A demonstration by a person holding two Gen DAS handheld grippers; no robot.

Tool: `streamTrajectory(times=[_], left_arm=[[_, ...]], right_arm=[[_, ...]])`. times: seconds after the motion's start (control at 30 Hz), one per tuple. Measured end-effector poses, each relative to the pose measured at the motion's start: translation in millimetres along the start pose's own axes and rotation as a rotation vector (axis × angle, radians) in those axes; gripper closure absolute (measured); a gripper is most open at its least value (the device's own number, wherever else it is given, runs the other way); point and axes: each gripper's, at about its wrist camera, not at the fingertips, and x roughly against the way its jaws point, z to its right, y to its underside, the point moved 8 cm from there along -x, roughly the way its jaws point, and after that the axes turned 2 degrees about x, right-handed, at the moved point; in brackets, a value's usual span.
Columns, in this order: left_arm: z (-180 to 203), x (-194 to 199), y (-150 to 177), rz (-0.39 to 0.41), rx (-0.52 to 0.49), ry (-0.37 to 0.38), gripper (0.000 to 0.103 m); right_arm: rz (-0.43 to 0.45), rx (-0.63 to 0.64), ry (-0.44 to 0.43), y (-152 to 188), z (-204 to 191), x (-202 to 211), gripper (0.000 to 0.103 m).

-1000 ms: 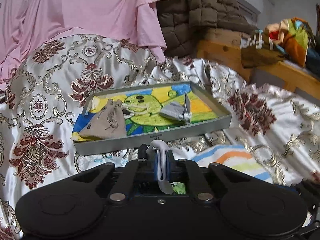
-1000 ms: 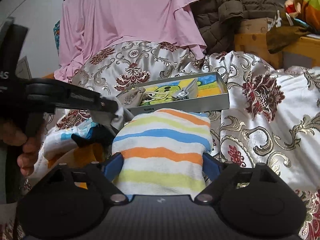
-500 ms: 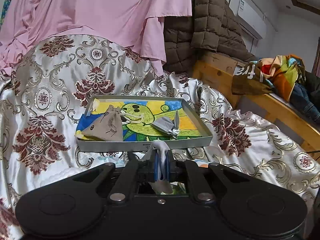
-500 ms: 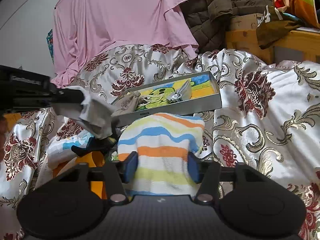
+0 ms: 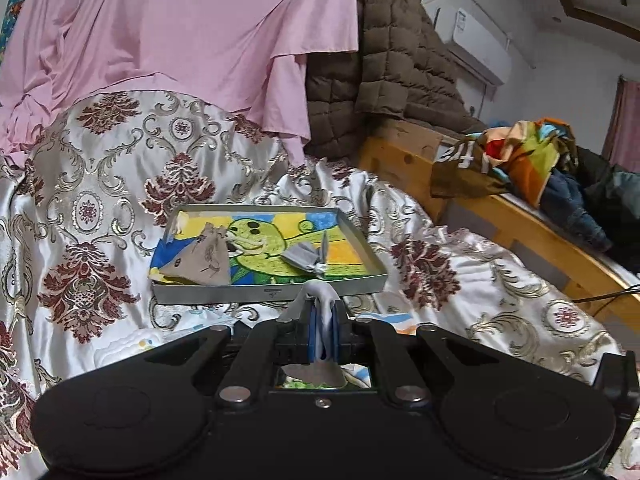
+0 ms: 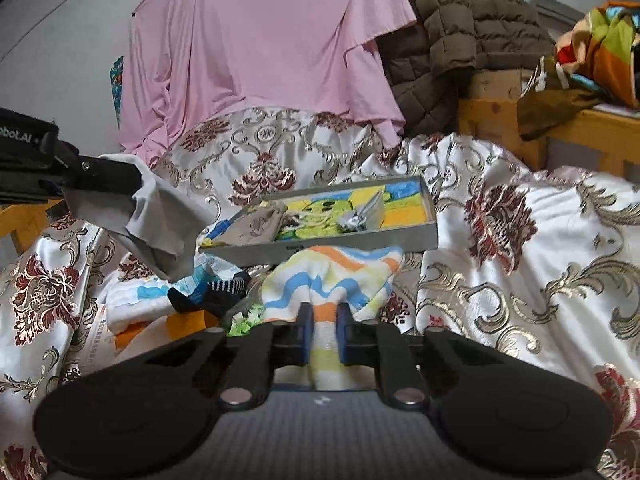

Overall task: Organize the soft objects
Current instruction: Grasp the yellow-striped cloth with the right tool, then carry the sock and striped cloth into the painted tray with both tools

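Observation:
My left gripper (image 5: 324, 320) is shut on a thin grey cloth (image 5: 320, 293), held up just in front of a shallow grey tray (image 5: 264, 291). The tray holds a beige drawstring pouch (image 5: 202, 258) and a small grey pouch (image 5: 304, 258). In the right wrist view the left gripper (image 6: 134, 182) comes in from the left, with the grey cloth (image 6: 156, 220) hanging from it. My right gripper (image 6: 324, 314) is shut on a bunched striped towel (image 6: 332, 276), which lies against the tray's (image 6: 320, 249) near wall.
A dark striped sock (image 6: 216, 294) and white and orange cloths lie left of the towel on the floral bedspread (image 6: 540, 240). Behind hang a pink garment (image 5: 180, 40) and a brown quilted jacket (image 5: 380, 60). A wooden bed frame (image 5: 520, 220) with piled clothes stands on the right.
My right gripper has closed from wide open onto the striped towel, bunching it between the pads. The left gripper has risen with the grey cloth, clear of the bedspread.

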Motion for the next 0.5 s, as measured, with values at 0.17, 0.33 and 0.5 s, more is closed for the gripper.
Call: streamTrajectory(times=[0.17, 0.33, 0.5], left_arm=[[9, 11, 7, -0.010, -0.007, 0.029, 0.095], [11, 19, 20, -0.025, 0.017, 0.039, 0.095], [11, 27, 26, -0.025, 0.006, 0.040, 0.095]], right_arm=[[0.050, 0.028, 0.008, -7, -4, 20, 0.099], [0.048, 0.061, 0.014, -3, -11, 27, 0.101], [0.061, 0.086, 0.006, -3, -16, 30, 0.102]])
